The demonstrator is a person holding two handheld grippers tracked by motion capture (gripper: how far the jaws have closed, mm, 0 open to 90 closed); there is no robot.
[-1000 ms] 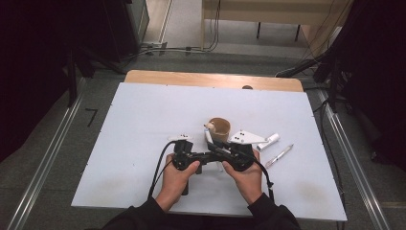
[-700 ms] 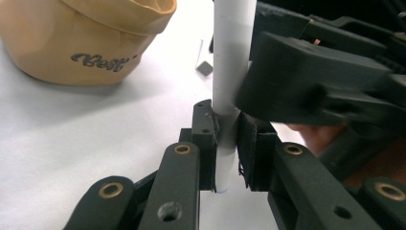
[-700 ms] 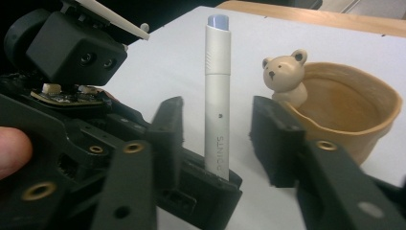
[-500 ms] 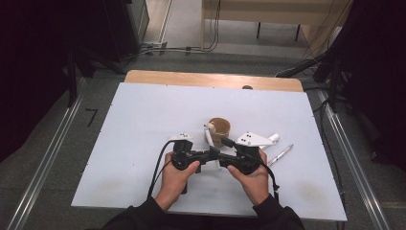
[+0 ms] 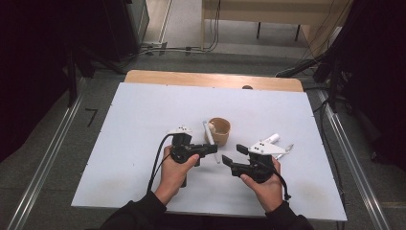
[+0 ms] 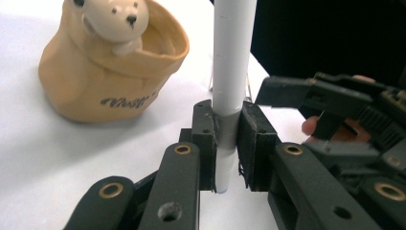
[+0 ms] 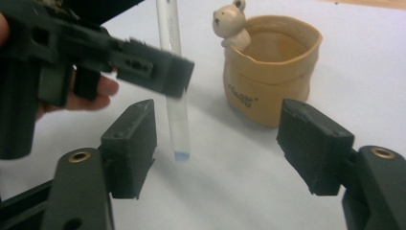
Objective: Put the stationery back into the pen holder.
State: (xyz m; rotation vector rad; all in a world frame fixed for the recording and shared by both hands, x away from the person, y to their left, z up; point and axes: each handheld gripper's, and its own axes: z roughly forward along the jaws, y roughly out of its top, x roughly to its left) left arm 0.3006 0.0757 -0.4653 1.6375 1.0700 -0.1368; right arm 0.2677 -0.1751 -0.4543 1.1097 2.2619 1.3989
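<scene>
Where aisle rails run, white tabletop (image 5: 143,115).

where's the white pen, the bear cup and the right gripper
white pen (image 6: 233,57), left gripper view, on its barrel above the jaws
bear cup (image 7: 268,91), right gripper view, on its tan front wall
right gripper (image 7: 218,143), right gripper view, midway between its open fingertips

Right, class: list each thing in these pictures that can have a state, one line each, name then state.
left gripper: shut on the white pen.
white pen: held near its lower end, clear of the holder.
right gripper: open, jaws just been opening, nothing between the pads.
bear pen holder: upright on the table, looks empty inside.
pen cap: lying on the table beyond the right hand.
</scene>
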